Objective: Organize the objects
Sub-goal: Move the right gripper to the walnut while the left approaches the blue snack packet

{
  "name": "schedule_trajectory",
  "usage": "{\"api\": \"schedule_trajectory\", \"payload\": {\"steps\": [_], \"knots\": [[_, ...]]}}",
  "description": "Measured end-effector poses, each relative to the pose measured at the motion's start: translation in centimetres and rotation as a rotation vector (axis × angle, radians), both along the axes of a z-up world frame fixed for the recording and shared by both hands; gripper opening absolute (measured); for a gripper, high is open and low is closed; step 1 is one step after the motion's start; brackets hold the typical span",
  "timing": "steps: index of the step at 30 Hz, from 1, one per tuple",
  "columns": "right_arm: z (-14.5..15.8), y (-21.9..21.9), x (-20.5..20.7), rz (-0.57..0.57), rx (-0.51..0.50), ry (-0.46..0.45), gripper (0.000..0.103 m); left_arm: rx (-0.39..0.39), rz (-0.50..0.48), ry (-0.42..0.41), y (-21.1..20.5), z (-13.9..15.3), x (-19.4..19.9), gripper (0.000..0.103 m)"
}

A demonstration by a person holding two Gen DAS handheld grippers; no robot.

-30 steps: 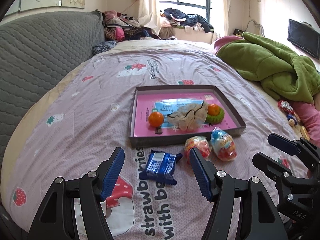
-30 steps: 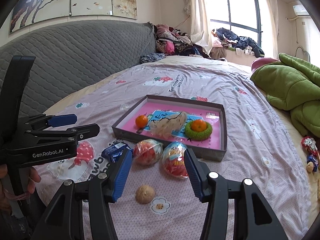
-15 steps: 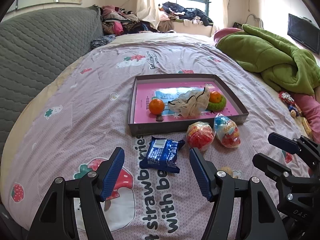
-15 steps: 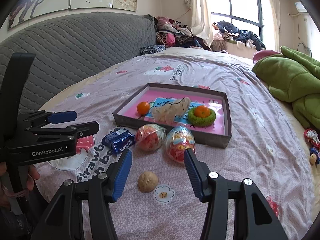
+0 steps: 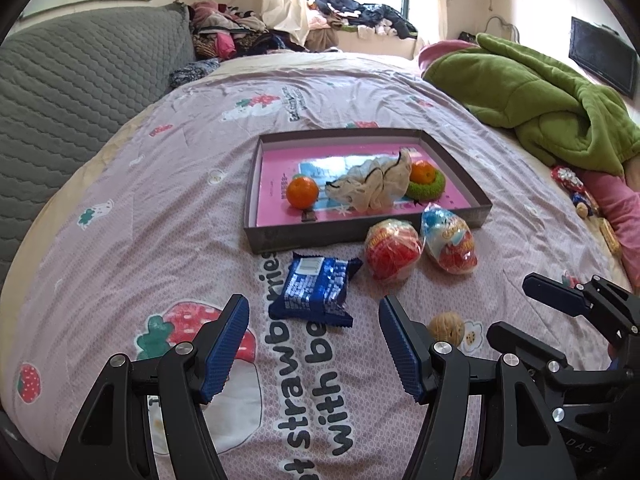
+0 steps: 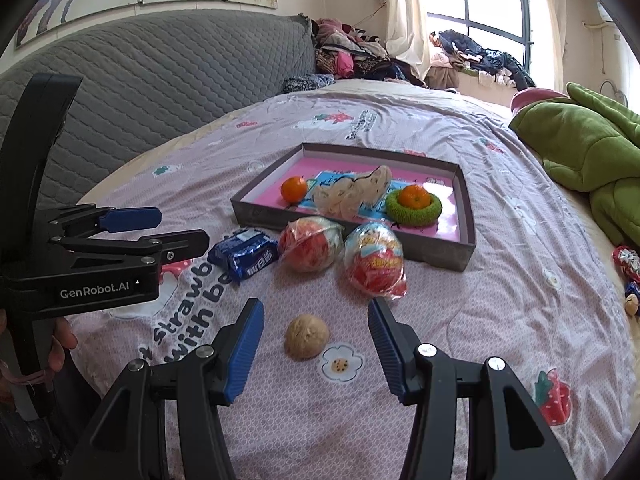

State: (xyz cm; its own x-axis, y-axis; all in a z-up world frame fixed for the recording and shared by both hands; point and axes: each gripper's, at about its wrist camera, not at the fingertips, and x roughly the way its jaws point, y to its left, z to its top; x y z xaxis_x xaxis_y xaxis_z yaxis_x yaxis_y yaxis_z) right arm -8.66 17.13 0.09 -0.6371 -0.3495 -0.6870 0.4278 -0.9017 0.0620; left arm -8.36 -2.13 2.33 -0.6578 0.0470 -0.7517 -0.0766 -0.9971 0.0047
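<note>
Right wrist view: right gripper (image 6: 316, 340) spread wide around a tan walnut (image 6: 307, 336); left gripper (image 5: 314, 344) released, just short of the crinkled blue snack packet (image 5: 316, 290); both objects near the shallow pink-floored grey tray (image 5: 460, 160).

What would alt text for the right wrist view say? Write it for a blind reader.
The open right gripper hovers over a pink bedspread, a walnut lying between its blue fingers. Beyond sit two wrapped toy eggs, a blue snack packet and a shallow tray holding two oranges; the left gripper shows at left.
</note>
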Motion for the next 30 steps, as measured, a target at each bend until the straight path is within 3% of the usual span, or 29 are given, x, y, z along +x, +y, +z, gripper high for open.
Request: {"api": "schedule_trajectory", "payload": {"steps": [11,30], "knots": [[-1.3,-0.6,0.1,0.016,0.012,-0.039,0.054,0.008,-0.024,-0.069,0.0,-1.7,-0.2,0.069],[-3.3,-1.3,0.1,0.003,0.022,-0.099,0.054,0.020,-0.033,-0.114,0.0,-3.1,-0.2,0.069]]}}
